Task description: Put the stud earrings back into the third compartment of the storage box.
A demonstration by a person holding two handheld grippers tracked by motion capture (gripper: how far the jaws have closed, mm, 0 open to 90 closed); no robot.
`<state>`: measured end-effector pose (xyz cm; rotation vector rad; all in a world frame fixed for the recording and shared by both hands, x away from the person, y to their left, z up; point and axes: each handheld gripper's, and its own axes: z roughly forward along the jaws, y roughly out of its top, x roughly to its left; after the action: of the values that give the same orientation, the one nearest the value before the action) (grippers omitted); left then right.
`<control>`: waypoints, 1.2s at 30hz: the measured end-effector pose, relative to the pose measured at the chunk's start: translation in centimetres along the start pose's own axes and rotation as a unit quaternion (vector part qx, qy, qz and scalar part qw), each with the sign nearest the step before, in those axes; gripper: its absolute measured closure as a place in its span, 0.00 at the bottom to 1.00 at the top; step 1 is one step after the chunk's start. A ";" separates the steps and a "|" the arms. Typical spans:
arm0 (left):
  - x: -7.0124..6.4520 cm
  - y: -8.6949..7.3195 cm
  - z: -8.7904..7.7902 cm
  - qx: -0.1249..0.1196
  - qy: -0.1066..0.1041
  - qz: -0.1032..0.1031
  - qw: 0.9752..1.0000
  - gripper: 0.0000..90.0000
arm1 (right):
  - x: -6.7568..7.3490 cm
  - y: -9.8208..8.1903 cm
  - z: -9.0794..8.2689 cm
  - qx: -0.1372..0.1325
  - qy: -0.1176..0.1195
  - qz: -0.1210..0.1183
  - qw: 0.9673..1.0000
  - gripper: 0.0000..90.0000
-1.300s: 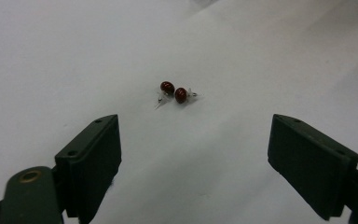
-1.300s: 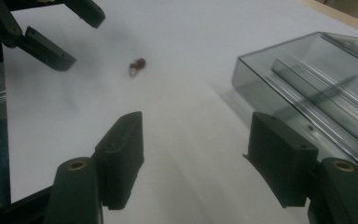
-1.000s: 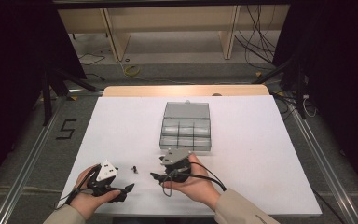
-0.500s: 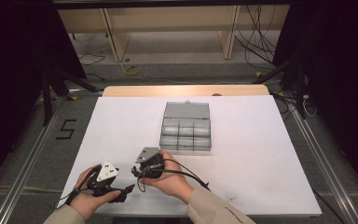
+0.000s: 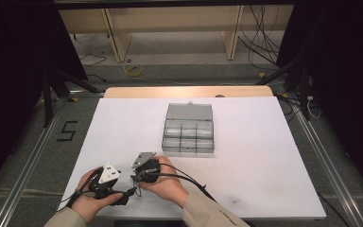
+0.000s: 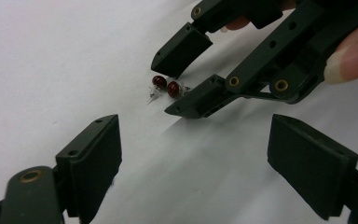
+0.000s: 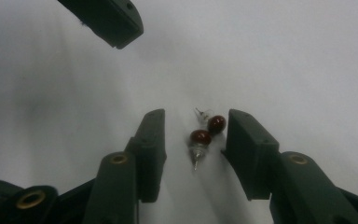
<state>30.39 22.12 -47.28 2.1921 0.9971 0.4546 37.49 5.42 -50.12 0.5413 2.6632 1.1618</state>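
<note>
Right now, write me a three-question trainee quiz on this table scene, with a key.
1. True or false: the right claw has its pads pressed on the two red stud earrings.
2. What stands farther up the white table? A) a clear plastic compartment box B) a metal bowl C) a cardboard tube
3. In one word, how do the left claw's jaws stand?

Key
1. False. The earrings lie on the table between the right claw's jaws, which have just been closing, but the pads are apart from them.
2. A, the clear plastic compartment box, with its lid open.
3. Open. The left claw has wide jaws with nothing between them.
</note>
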 end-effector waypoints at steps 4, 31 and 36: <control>0.0 0.0 0.0 -0.002 0.001 -0.002 1.000 0.19 | 0.1 0.0 0.0 0.001 -0.001 0.003 1.000 0.69; 0.1 0.0 0.0 -0.001 0.001 -0.002 1.000 0.20 | 0.1 0.1 0.0 0.002 -0.012 0.030 0.999 0.89; 0.1 0.0 0.0 0.000 0.001 -0.002 1.000 0.20 | 0.1 0.2 -0.2 -0.008 -0.004 0.040 0.999 0.89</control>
<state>30.49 22.22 -47.30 2.1889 1.0027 0.4548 37.41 5.46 -49.81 0.6546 2.6460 1.1976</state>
